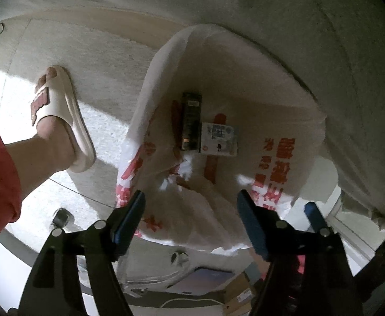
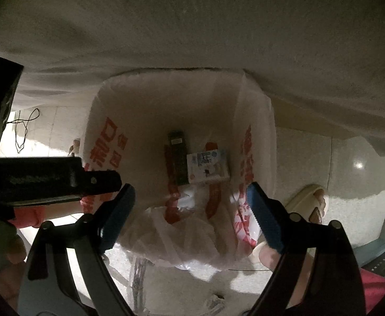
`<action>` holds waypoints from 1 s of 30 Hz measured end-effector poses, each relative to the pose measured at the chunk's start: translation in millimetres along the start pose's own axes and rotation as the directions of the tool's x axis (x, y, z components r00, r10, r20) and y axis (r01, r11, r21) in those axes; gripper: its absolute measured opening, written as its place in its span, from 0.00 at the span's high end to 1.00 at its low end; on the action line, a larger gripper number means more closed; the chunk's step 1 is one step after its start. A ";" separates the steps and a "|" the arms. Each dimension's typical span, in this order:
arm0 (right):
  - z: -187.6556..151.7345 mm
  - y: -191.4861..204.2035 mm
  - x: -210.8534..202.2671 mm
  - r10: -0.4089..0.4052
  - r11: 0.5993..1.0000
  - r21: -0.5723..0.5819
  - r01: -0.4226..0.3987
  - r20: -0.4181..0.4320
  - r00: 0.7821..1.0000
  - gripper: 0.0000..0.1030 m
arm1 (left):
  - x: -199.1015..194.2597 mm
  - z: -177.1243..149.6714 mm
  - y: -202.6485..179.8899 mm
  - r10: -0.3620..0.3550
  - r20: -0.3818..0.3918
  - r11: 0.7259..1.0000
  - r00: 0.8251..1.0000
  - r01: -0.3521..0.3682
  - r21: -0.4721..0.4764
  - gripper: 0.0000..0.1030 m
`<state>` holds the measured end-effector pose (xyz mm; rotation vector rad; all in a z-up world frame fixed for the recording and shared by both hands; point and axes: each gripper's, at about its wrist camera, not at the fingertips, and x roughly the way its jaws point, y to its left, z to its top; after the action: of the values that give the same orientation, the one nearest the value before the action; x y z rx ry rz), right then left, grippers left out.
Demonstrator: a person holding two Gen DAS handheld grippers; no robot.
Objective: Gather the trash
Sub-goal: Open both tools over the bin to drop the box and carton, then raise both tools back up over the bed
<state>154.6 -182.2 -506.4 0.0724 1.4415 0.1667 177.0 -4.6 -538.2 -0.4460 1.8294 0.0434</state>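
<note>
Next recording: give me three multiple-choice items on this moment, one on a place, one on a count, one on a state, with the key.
1. Where does the dark rectangular box lie?
A. inside the white plastic bag with red print
B. on the floor beside the cream slipper
C. between the left gripper's fingers

2. How many boxes lie in the bag?
A. one
B. two
C. four

3. How do the right gripper's jaws stand?
A. shut on the bag
B. shut on nothing
C. open

Key: 1 A, it lies on the bag's bottom beside the white printed carton; 2 B, only the dark box and the carton show; 3 C, blue pads stand wide apart, holding nothing.
</note>
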 end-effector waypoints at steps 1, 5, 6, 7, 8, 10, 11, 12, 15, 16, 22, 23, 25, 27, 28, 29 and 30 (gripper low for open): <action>0.0 1.1 -0.9 -0.004 1.000 -0.004 0.004 0.002 1.000 0.18 | -0.1 -1.0 -0.6 0.015 -0.004 1.000 1.000 -0.015 0.006 0.30; -3.9 4.6 -15.6 -0.012 0.999 -0.029 0.012 0.010 1.000 0.18 | -8.6 -6.6 -0.4 0.118 -0.010 0.992 0.993 -0.118 0.050 0.30; -6.0 4.8 -23.7 -0.014 0.999 -0.039 0.015 0.016 1.000 0.18 | -13.3 -8.6 0.9 0.143 -0.007 0.988 0.990 -0.142 0.065 0.30; -7.9 4.6 -33.0 -0.015 0.999 -0.046 0.016 0.024 1.000 0.18 | -21.2 -11.4 3.4 0.162 0.002 0.984 0.987 -0.162 0.075 0.29; -9.8 4.5 -39.7 -0.017 0.999 -0.048 0.019 0.032 0.999 0.18 | -26.9 -14.3 6.1 0.184 0.009 0.979 0.983 -0.184 0.083 0.28; -13.3 3.7 -61.7 -0.015 0.999 -0.051 0.018 0.059 0.998 0.18 | -43.9 -21.7 12.5 0.206 0.030 0.973 0.978 -0.208 0.096 0.26; -15.5 3.2 -69.4 -0.016 0.998 -0.055 0.019 0.070 0.997 0.18 | -50.6 -25.1 15.3 0.218 0.033 0.970 0.975 -0.220 0.101 0.26; -19.5 3.0 -81.8 -0.020 0.998 -0.061 0.026 0.090 0.996 0.18 | -58.3 -29.4 18.0 0.214 0.040 0.971 0.976 -0.217 0.103 0.26; -31.1 1.7 -117.7 -0.004 0.998 -0.067 0.014 0.144 0.990 0.17 | -87.5 -45.4 26.4 0.191 0.074 0.974 0.979 -0.198 0.108 0.26; -35.7 1.3 -134.4 -0.004 0.998 -0.068 0.016 0.175 0.985 0.17 | -102.4 -52.5 28.8 0.184 0.105 0.974 0.977 -0.196 0.115 0.26; -43.7 2.2 -213.1 0.022 0.996 -0.088 0.007 0.318 0.948 0.11 | -200.6 -84.8 26.9 0.181 0.321 0.948 0.930 -0.252 0.196 0.21; -45.1 2.1 -229.0 0.032 0.995 -0.097 0.001 0.342 0.939 0.10 | -221.8 -89.1 25.0 0.174 0.361 0.941 0.916 -0.263 0.211 0.20; -45.2 4.4 -253.6 0.056 0.993 -0.121 -0.011 0.373 0.926 0.08 | -256.6 -95.4 19.4 0.165 0.421 0.927 0.892 -0.286 0.244 0.17; -45.2 9.2 -280.5 0.095 0.986 -0.165 -0.031 0.396 0.913 0.08 | -291.0 -102.4 13.8 0.154 0.472 0.909 0.868 -0.312 0.277 0.14; -45.2 12.1 -291.6 0.124 0.980 -0.191 -0.050 0.400 0.908 0.08 | -308.6 -106.1 11.1 0.137 0.492 0.903 0.860 -0.313 0.295 0.14; -44.7 16.8 -309.1 0.166 0.970 -0.231 -0.074 0.409 0.897 0.08 | -321.7 -107.8 9.7 0.125 0.501 0.899 0.857 -0.312 0.309 0.13; -44.8 19.2 -321.3 0.175 0.965 -0.251 -0.071 0.423 0.889 0.08 | -333.2 -109.9 7.7 0.118 0.506 0.895 0.854 -0.312 0.318 0.13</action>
<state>70.4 -216.1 -194.3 0.0105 0.9533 0.3965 151.8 67.4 -195.7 0.0658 1.3423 -0.0527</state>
